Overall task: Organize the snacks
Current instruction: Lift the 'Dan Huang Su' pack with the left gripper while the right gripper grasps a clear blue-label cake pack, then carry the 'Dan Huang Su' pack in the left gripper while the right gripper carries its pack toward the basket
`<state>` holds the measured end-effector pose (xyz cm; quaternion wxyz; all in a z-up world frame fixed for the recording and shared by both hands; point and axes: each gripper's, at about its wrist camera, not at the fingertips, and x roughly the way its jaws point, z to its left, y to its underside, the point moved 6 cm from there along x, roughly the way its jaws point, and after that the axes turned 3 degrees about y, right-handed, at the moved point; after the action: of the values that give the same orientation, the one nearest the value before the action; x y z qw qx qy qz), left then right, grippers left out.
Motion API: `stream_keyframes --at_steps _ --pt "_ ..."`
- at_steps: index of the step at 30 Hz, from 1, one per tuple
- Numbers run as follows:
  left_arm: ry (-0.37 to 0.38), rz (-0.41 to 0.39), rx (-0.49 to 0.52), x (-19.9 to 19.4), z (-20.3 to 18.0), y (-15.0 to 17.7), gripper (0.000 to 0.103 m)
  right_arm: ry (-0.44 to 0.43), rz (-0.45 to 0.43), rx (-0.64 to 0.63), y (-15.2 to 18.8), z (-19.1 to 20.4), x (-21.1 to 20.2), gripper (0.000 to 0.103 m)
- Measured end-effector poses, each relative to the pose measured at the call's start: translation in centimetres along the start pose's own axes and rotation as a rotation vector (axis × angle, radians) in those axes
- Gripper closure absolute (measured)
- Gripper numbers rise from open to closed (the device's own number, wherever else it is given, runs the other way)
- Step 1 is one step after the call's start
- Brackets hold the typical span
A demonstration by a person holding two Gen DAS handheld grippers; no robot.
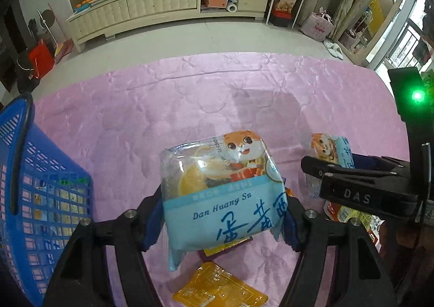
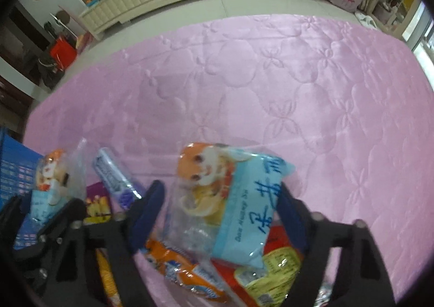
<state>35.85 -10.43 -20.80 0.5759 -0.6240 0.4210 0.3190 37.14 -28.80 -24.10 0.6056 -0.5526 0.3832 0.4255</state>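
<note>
My left gripper (image 1: 222, 221) is shut on a light-blue snack packet (image 1: 222, 184) with a cartoon hamster, held above the pink quilt (image 1: 162, 106). A blue plastic basket (image 1: 40, 184) stands just left of it. My right gripper (image 2: 221, 194) is closed around a second packet of the same kind (image 2: 233, 198), its pads against the packet's sides. That packet rests tilted on other snacks. In the left wrist view the right gripper (image 1: 321, 175) is at the right edge with its packet (image 1: 333, 149). In the right wrist view the left gripper (image 2: 46, 203) and its packet (image 2: 51, 176) show at far left.
Loose snacks lie under the grippers: an orange packet (image 1: 219, 288), an orange-and-blue packet (image 2: 184, 266), a red-and-yellow packet (image 2: 276, 266), a purple wrapper (image 2: 114, 176). The pink quilt (image 2: 271, 76) stretches bare beyond them. A cream cabinet (image 1: 135, 11) stands on the far floor.
</note>
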Motion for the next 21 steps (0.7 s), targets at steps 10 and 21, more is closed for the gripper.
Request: stream_keyframes --at_steps 10,21 --pt "0.01 -0.028 0.037 -2.4 -0.9 1.0 0.035 -0.075 -0.046 -0.007 1.4 0.0 -3.8 0.036" --pt "0.007 -0.104 0.043 -9.9 -1.8 2.3 0.035 -0.146 -0.129 -0.026 4.5 1.1 -12.3 0.035"
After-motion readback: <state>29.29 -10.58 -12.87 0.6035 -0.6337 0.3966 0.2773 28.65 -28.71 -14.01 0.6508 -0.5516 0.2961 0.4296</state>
